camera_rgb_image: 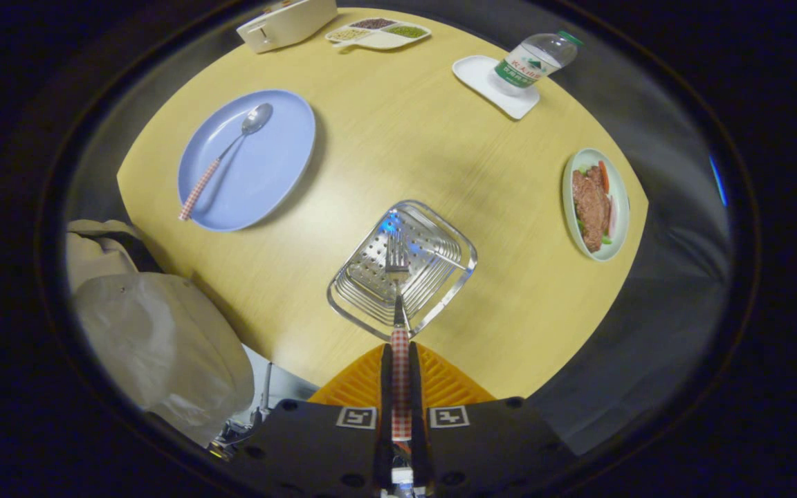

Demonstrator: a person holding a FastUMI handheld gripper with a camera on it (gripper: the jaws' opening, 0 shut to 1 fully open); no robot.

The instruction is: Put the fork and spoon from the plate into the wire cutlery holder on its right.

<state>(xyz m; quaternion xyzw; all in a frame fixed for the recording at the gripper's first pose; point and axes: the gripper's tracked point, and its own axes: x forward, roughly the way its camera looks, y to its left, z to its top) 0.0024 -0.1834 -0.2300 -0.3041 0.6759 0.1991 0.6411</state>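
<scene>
Fork poised over the holder, spoon waiting on the plate.
The gripper (400, 387) fingers pinch the stiff, light metal fork (398, 297) by its checked handle, tines above the square wire cutlery holder (440, 290) mid-counter; the slippery matching spoon (224, 160) lies on the blue round plate (281, 166), best taken at its handle.

Gripper (400, 360) pointed steeply downward, jaws closed tight on a fork (398, 311) handle, seemingly centred between them
</scene>
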